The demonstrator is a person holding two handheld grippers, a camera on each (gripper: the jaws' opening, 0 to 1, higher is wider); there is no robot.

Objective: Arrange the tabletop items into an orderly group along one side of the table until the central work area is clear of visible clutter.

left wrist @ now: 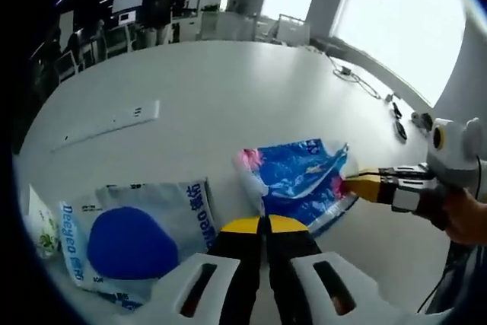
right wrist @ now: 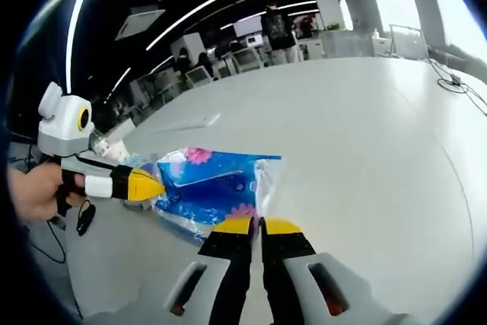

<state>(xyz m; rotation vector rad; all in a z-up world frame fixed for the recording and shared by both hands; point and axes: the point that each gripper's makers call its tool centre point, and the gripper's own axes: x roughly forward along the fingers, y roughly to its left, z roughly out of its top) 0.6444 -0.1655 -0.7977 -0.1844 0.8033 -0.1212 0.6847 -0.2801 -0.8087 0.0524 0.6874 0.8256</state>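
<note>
Blue packet (left wrist: 300, 176) between both grippers; table beyond open

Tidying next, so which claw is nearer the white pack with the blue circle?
Left. The left claw sits just beside the white pack; the right claw is across the blue packet.

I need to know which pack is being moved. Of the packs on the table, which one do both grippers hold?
The blue floral pack: the left gripper and right gripper pinch opposite edges. The white pack with the blue circle lies untouched beside it.
</note>
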